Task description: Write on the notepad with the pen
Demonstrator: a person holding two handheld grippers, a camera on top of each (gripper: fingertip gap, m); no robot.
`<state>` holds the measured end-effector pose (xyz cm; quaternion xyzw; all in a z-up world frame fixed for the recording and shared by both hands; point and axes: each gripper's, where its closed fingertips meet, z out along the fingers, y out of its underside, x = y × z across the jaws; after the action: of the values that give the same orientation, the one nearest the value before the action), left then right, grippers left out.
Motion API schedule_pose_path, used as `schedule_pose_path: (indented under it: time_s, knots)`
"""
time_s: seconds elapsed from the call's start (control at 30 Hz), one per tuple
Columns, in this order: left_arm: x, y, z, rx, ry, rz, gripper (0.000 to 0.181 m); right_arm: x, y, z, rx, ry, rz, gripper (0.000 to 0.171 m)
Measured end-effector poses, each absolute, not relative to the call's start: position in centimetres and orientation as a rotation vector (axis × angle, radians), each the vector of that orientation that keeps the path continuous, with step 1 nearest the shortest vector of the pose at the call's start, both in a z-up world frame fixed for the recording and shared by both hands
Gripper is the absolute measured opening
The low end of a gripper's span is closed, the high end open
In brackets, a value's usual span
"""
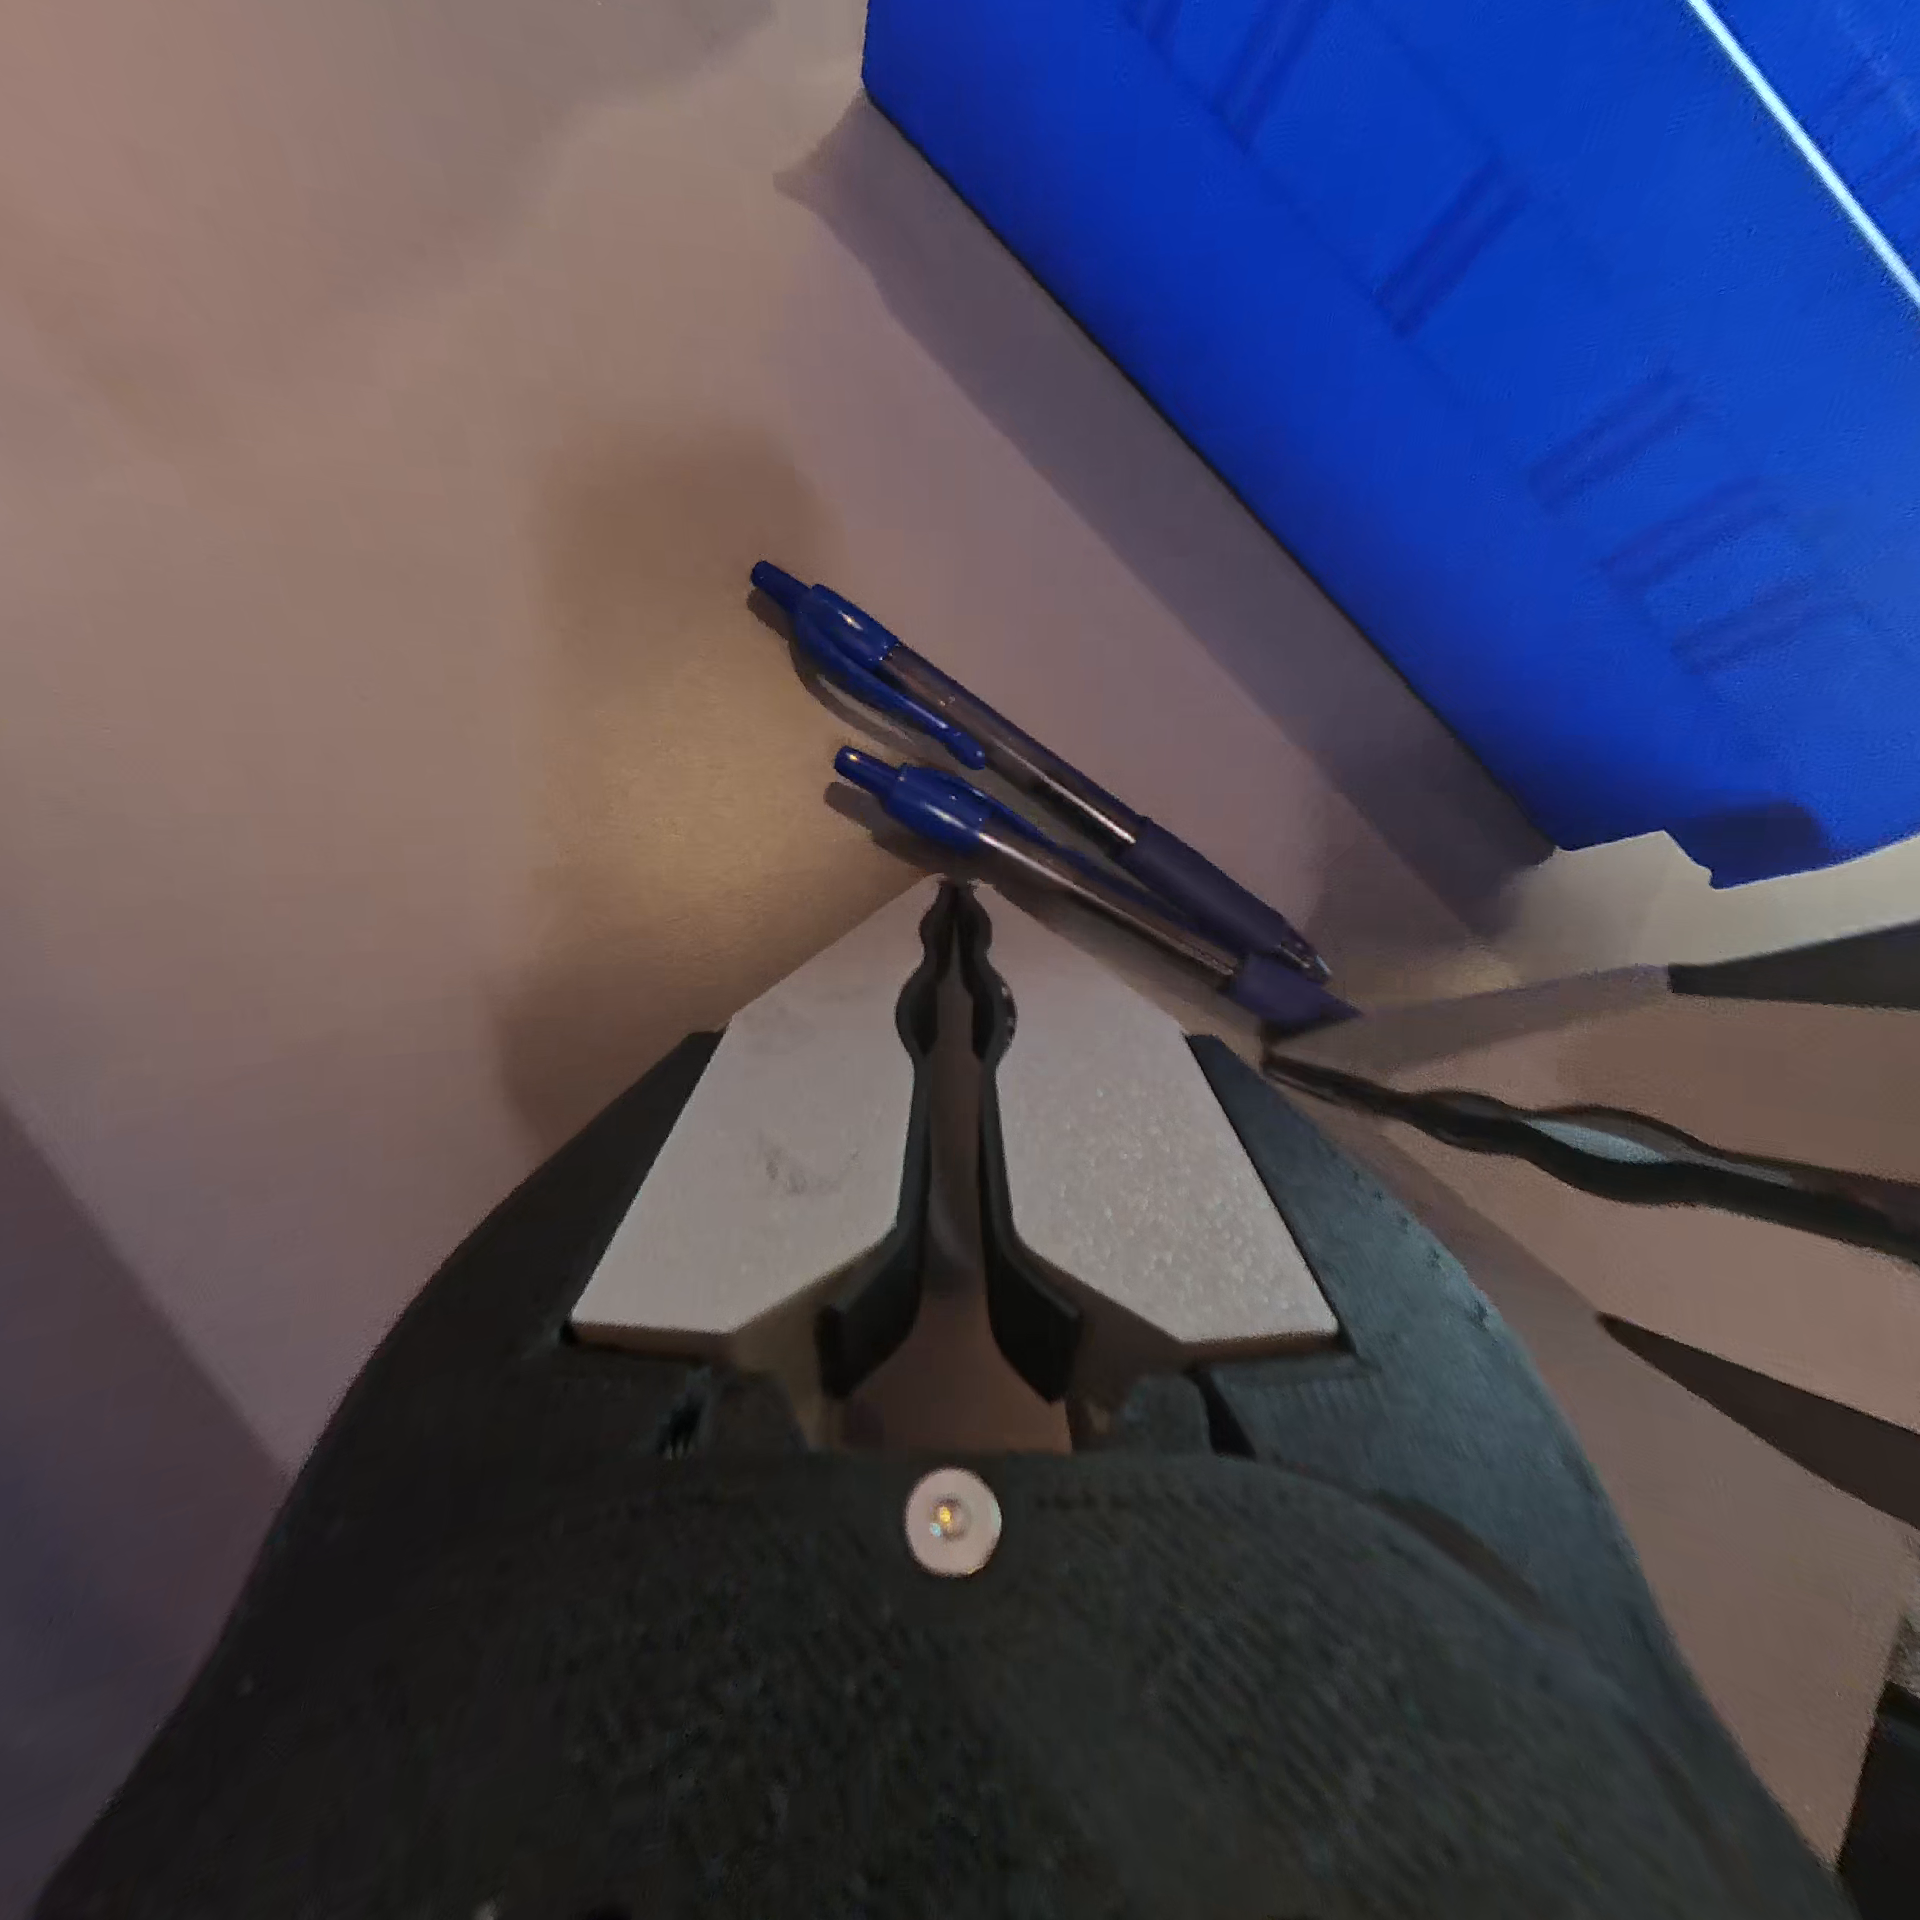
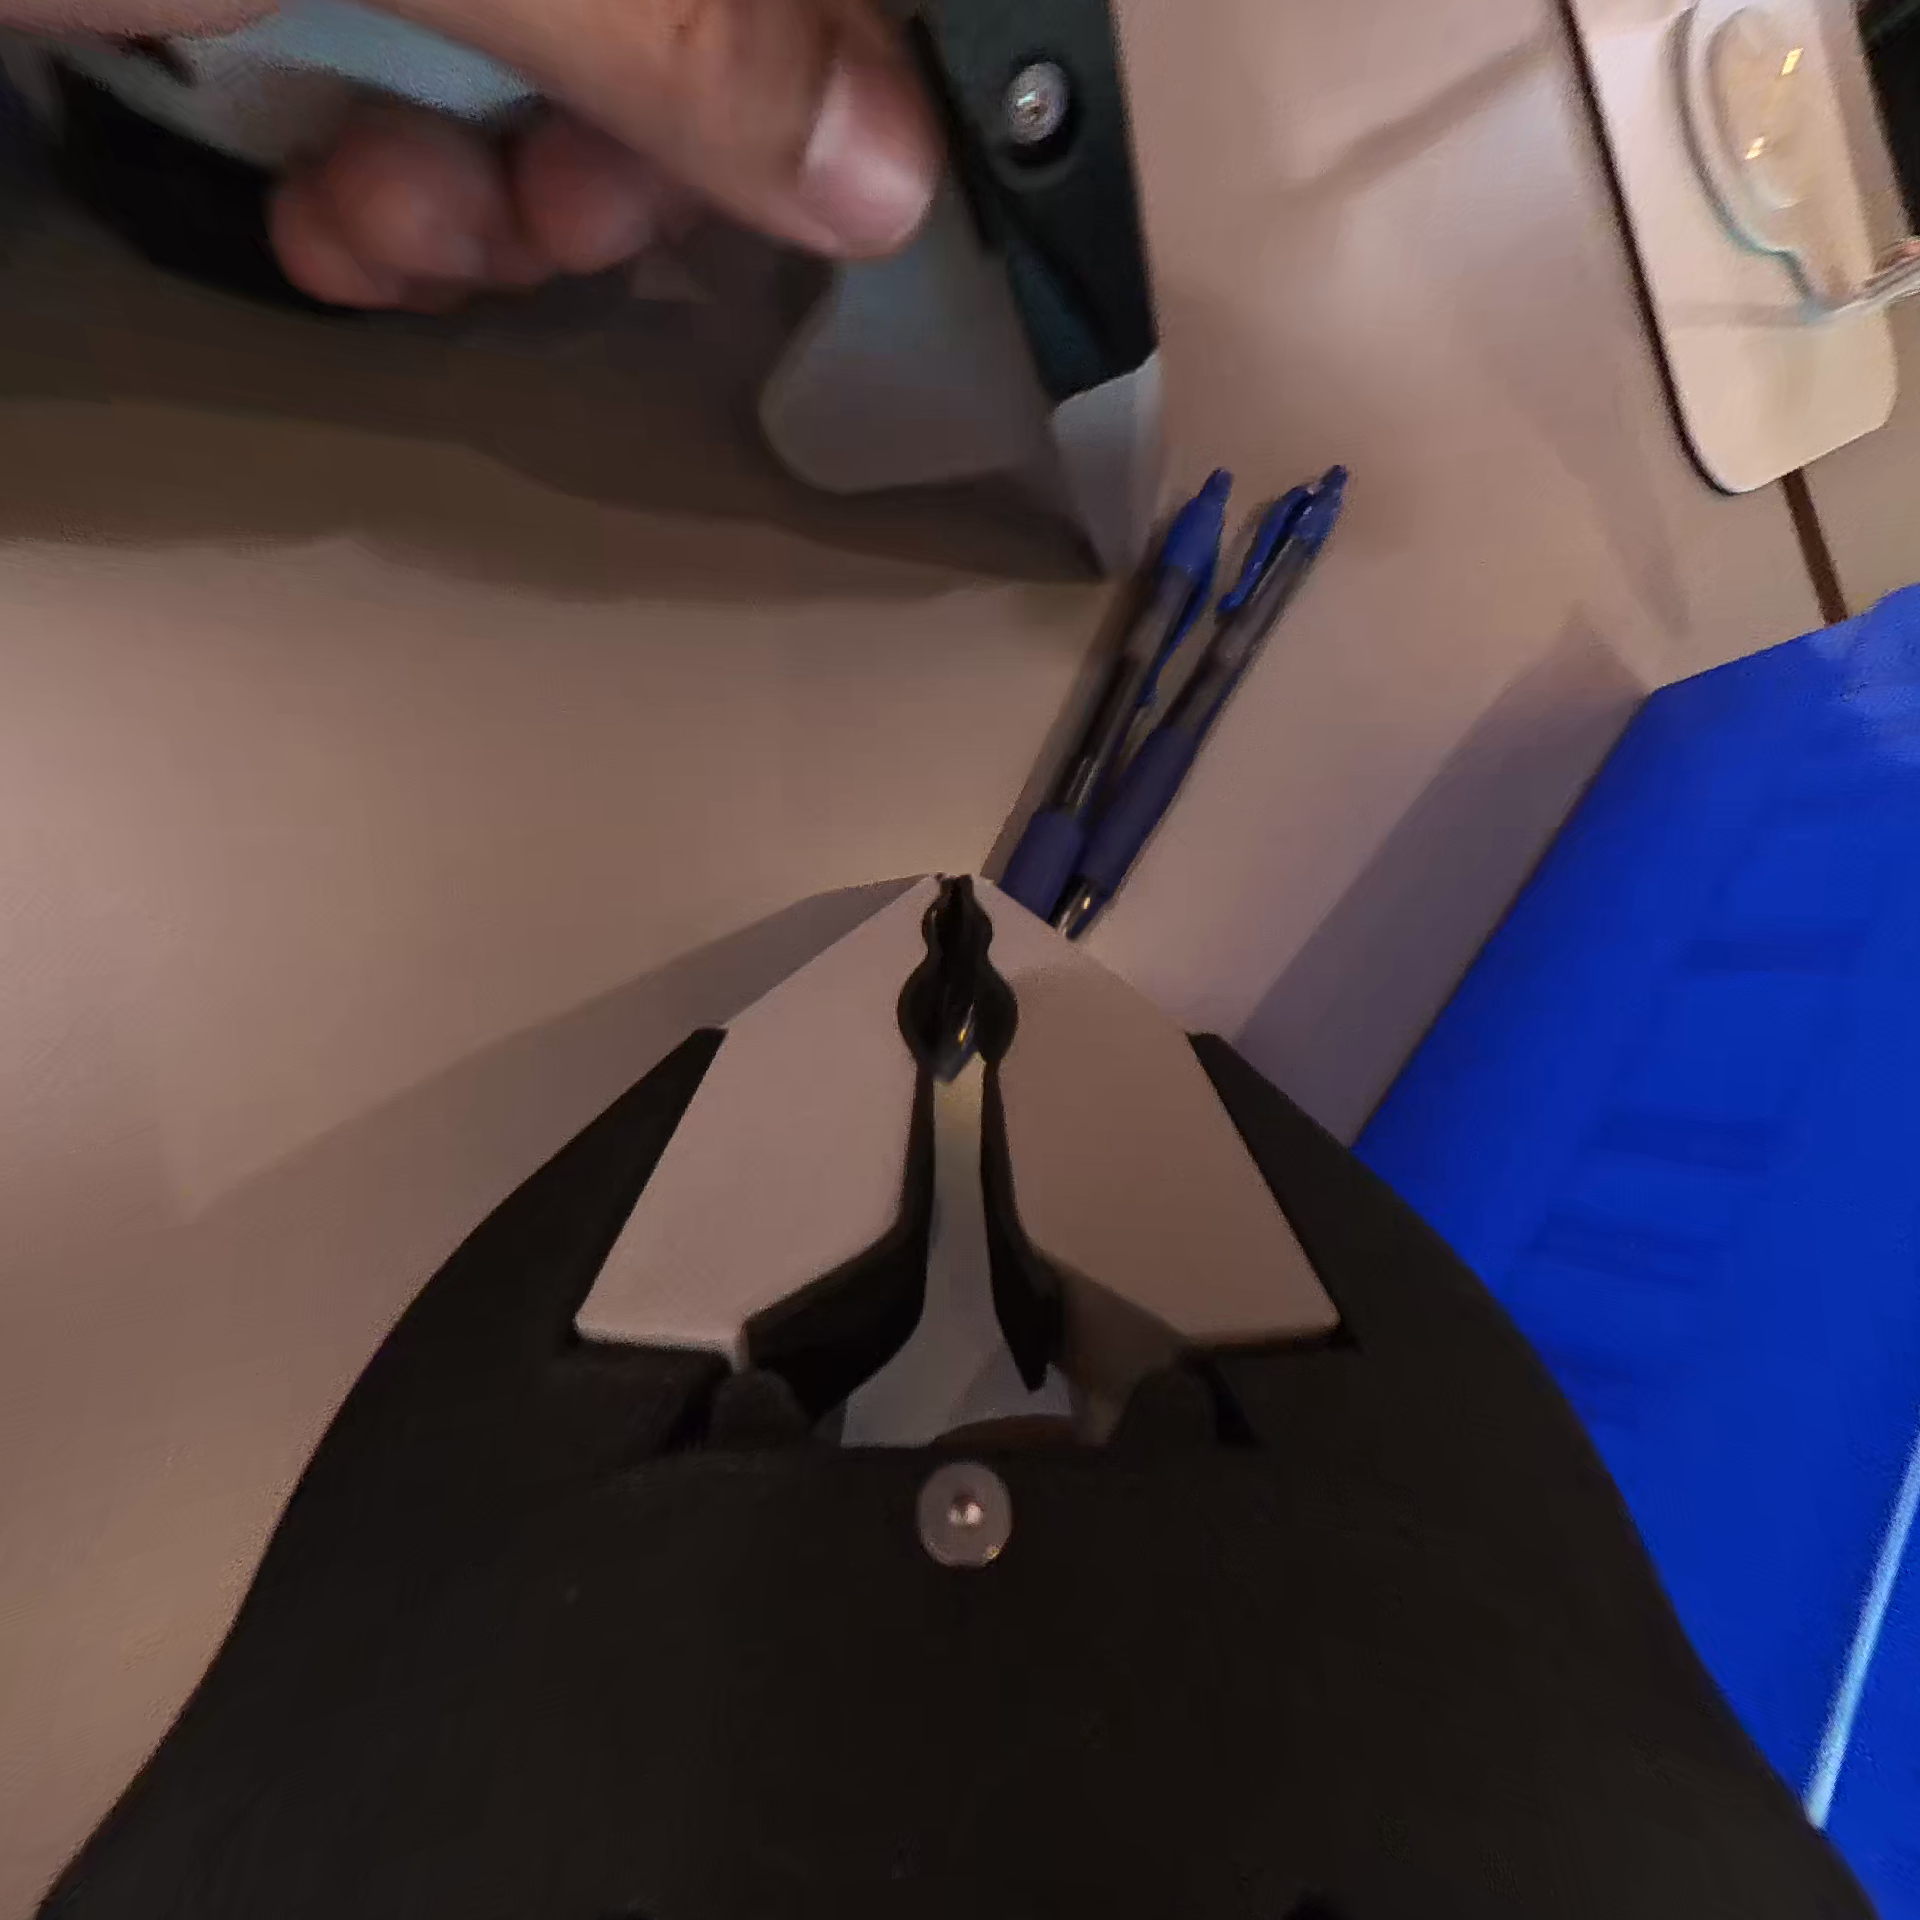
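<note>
Two blue click pens lie side by side on the beige table (image 1: 364, 520), the farther pen (image 1: 997, 727) and the nearer pen (image 1: 1091, 883). My left gripper (image 1: 951, 888) is shut and empty, its tip just beside the nearer pen's clip end. My right gripper (image 2: 956, 883) is shut and empty, its tip by the pens' (image 2: 1143, 707) writing ends. The blue notepad (image 1: 1455, 364) lies closed beyond the pens; it also shows in the right wrist view (image 2: 1714, 1039). Each gripper shows in the other's view: the right one (image 1: 1273, 1055), the left one (image 2: 1081, 540).
A person's hand (image 2: 623, 156) holds the left gripper at the top of the right wrist view. A clear glass object on a white pad (image 2: 1766, 208) sits at the top right, past the pens. Left tips to right tips: about 8 centimetres.
</note>
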<state>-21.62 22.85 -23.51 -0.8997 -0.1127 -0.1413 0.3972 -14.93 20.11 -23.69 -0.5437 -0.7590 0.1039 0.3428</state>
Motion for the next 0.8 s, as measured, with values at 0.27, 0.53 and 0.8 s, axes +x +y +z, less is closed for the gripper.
schedule_pose_path:
  time_s: [0.27,0.53,0.8]
  knots:
    - [-21.5,23.4,-23.5,-2.274,-0.275,-0.353,0.000,-17.0,21.7,-20.9,-1.431,-1.740,0.323,0.000]
    - [-21.7,25.3,-23.5,-2.262,-0.306,-0.365,0.000,-16.6,24.7,-21.7,-1.662,-1.582,0.342,0.000]
    - [-20.1,24.6,-23.5,-2.281,-0.256,-0.425,0.000,-16.9,26.4,-22.2,-1.693,-1.522,0.250,0.000]
